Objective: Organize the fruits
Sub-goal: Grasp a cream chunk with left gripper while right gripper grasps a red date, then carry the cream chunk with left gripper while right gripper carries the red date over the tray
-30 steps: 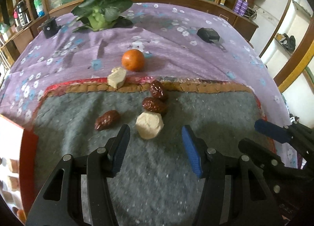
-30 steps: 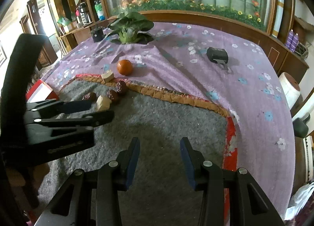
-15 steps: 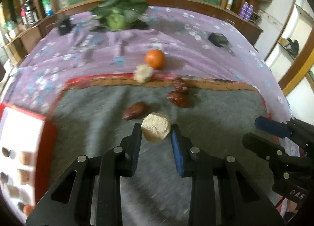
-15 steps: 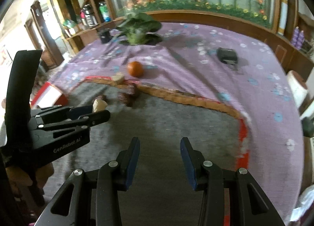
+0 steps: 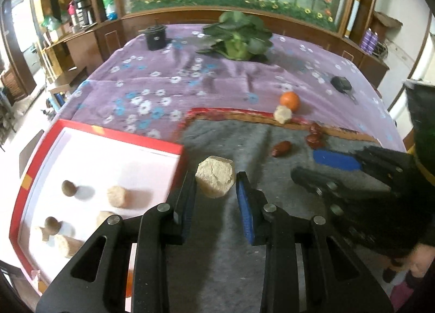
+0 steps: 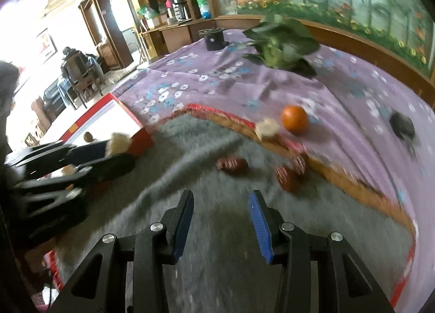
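My left gripper (image 5: 216,187) is shut on a beige fruit chunk (image 5: 215,180) and holds it above the grey mat, just right of the red-rimmed white box (image 5: 114,140). The box holds several beige chunks (image 5: 117,196) and small brown fruits (image 5: 68,188). An orange (image 5: 289,100), another beige chunk (image 5: 283,114) and three red dates (image 5: 281,149) lie near the mat's far edge. My right gripper (image 6: 221,204) is open and empty over the mat, short of the dates (image 6: 232,163). The left gripper with its chunk (image 6: 119,142) shows at the left of the right wrist view.
A leafy green vegetable (image 5: 239,36) and a black cup (image 5: 155,37) stand at the back of the purple flowered cloth (image 5: 206,79). A black key fob (image 5: 341,84) lies at the right. The grey mat (image 5: 233,258) covers the near table. Cabinets ring the table.
My left gripper closed on the beige chunk, lifted it and swung left toward the red box. My right gripper turned left toward the dates, still open.
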The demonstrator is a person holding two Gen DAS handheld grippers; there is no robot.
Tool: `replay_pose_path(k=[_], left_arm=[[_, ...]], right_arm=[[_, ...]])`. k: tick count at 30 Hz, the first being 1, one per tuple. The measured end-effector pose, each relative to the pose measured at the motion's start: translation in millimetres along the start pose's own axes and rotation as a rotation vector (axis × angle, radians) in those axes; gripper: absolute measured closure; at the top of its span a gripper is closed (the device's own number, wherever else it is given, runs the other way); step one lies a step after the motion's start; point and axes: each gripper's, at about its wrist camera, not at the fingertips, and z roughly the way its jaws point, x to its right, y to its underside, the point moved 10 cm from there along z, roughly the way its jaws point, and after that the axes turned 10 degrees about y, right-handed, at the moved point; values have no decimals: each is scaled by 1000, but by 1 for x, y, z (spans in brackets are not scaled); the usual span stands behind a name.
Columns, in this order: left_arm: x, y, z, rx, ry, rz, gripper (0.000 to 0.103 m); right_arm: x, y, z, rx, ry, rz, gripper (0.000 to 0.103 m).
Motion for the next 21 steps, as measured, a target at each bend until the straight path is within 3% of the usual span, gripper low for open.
replay_pose_path(k=[7, 8, 10, 12, 21], left_arm=[[-24, 1, -5, 7, -8, -35, 74], [-25, 2, -5, 7, -8, -35, 74], [-26, 3, -5, 6, -7, -37, 74], [-27, 3, -4, 5, -4, -41, 74], [-30, 7, -13, 13, -7, -55, 74]], right_arm=[[2, -10, 38, -47, 77, -39, 61], [4, -10, 41, -53, 78, -40, 64], [6, -10, 41, -47, 91, -53, 79], [5, -8, 37, -56, 80, -53, 84], [-1, 1, 16, -42, 35, -37, 91]])
